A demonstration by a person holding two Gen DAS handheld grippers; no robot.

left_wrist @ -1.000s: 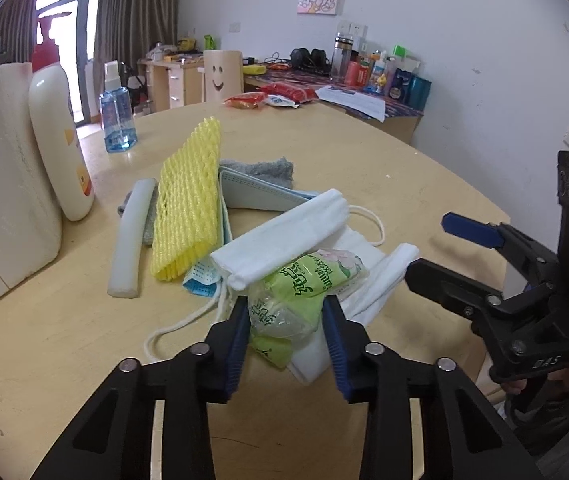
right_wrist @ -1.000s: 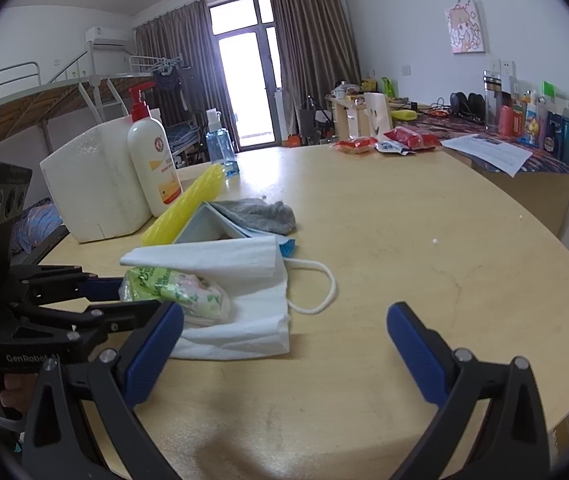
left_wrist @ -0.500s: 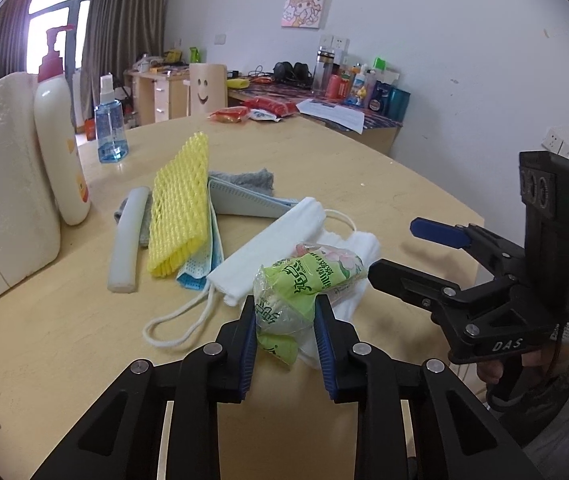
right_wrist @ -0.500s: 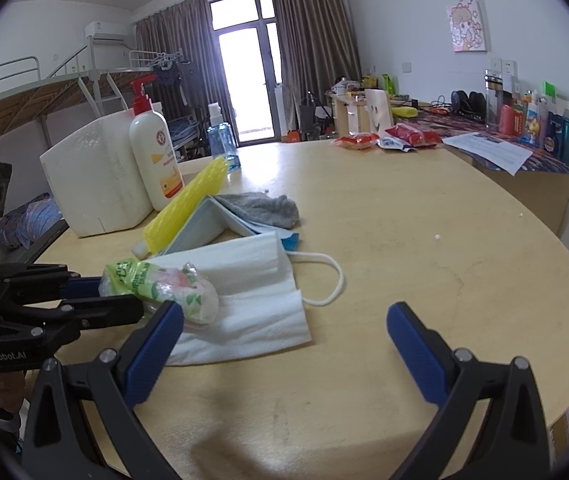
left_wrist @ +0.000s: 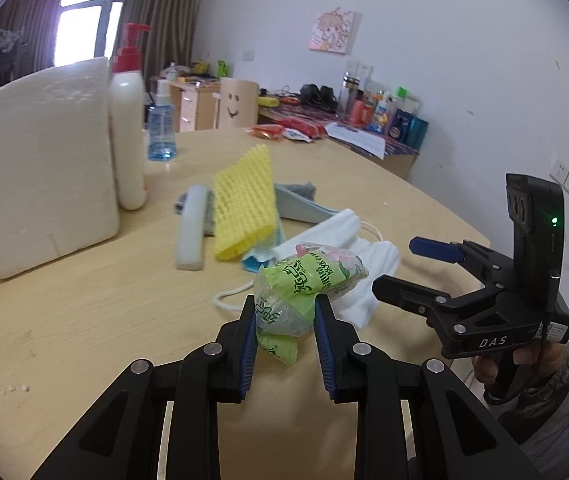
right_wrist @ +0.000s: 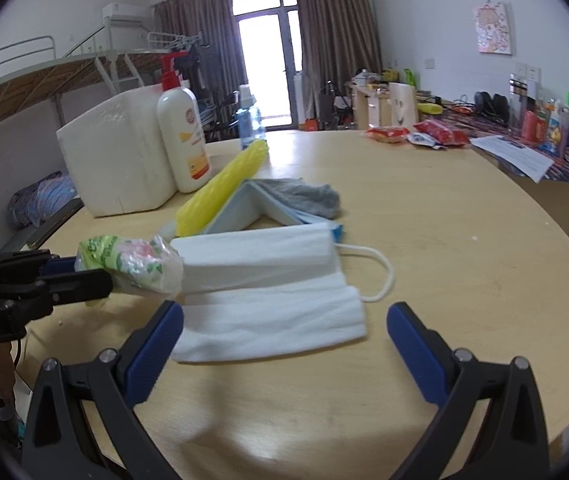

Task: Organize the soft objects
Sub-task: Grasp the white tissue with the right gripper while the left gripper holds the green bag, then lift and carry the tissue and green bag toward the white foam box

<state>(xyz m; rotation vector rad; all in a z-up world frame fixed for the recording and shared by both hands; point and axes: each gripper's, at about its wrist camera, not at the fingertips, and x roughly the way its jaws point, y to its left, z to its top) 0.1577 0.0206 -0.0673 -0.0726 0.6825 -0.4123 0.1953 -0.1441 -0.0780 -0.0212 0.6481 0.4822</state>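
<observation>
My left gripper is shut on a green tissue packet and holds it lifted above the round wooden table; the packet also shows at the left of the right wrist view. Beyond it lie a white folded towel, a white mask with ear loops, yellow foam netting, a white foam strip and a grey cloth. My right gripper stands open just in front of the towel, with nothing between its fingers.
A white foam box, a lotion pump bottle and a blue spray bottle stand at the back left. Snack packets lie at the far edge. A person's hand holds the right gripper.
My left gripper has closed on the green packet and lifted it off the white towel, drawing it back toward me. The right gripper has shifted a little toward the towel and stayed open.
</observation>
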